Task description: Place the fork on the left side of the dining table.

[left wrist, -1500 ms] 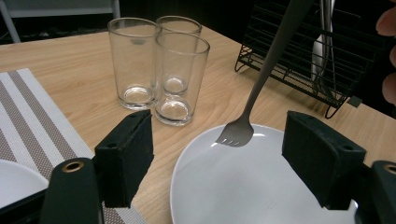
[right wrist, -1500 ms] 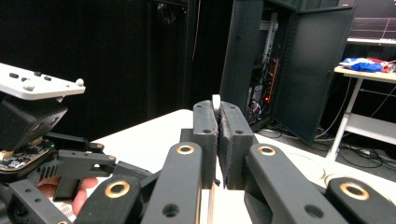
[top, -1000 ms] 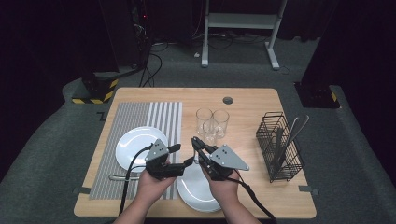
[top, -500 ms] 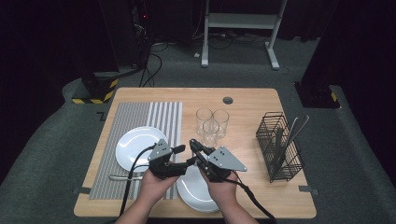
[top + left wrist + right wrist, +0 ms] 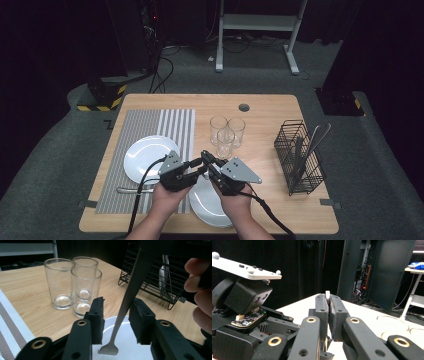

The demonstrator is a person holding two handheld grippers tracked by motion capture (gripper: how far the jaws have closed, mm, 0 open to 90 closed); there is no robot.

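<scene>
A piece of cutlery [image 5: 130, 290] is pinched near its top by the right gripper [image 5: 327, 315], jaws pressed together. It hangs between the spread jaws of the left gripper [image 5: 115, 320] over the plate [image 5: 200, 200], seemingly for a handover.

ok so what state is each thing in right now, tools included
right tool: shut on a utensil handle, end hanging down
utensil: passes between the left tool's jaws, tip over the near plate
left tool: open, jaws either side of the utensil
three glasses: upright, empty, clustered
near plate: empty
far plate: on the striped mat, empty
wire caddy: upright, holds utensils
</scene>
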